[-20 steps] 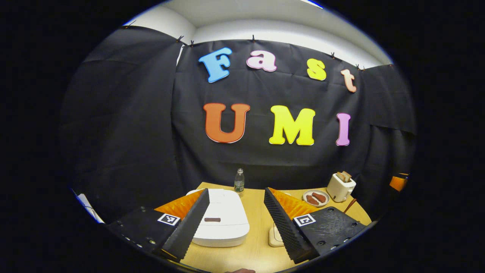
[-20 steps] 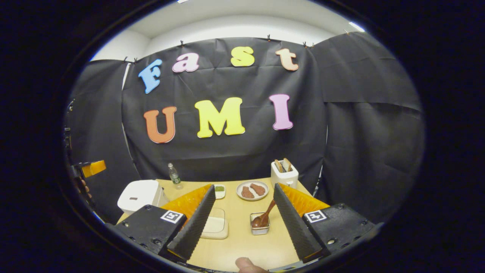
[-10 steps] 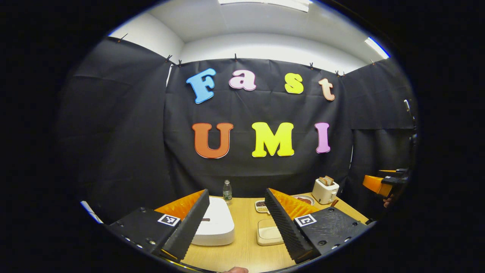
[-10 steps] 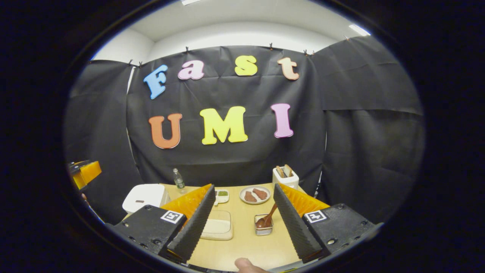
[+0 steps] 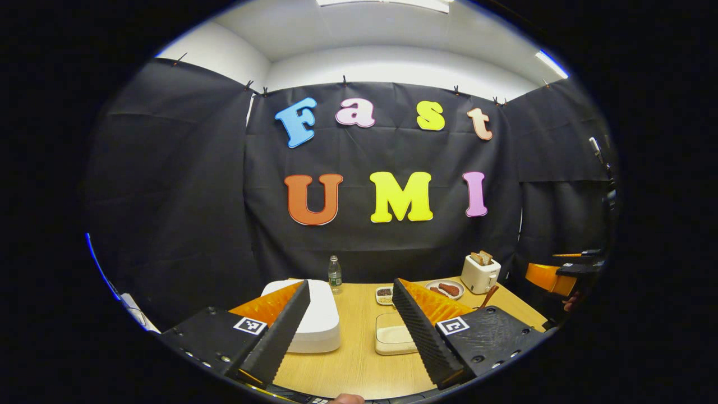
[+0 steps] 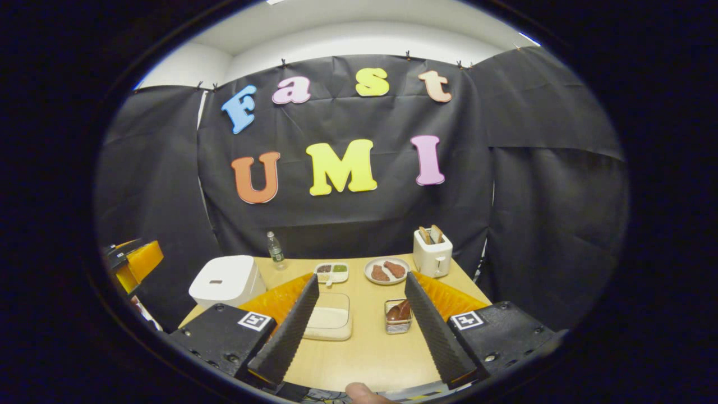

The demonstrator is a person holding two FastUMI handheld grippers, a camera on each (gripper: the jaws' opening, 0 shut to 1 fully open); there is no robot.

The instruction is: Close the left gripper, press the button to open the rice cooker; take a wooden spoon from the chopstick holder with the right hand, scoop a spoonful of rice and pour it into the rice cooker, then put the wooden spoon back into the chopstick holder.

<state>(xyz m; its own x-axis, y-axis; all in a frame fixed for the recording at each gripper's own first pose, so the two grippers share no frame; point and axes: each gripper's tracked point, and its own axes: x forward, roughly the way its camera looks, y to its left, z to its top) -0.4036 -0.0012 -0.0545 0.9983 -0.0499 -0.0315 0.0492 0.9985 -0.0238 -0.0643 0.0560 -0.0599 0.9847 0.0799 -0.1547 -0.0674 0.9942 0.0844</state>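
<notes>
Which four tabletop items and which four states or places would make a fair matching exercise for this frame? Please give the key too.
Column one:
1. rice cooker
2. toaster
3. wooden spoon
4. round plate

Column two:
A. bread slices stick out of its top
B. lid down, at the table's left side in the right gripper view
C. holds two brown pieces of food
D. rests in the chopstick holder

Pairs: 1-B, 2-A, 3-D, 4-C.
</notes>
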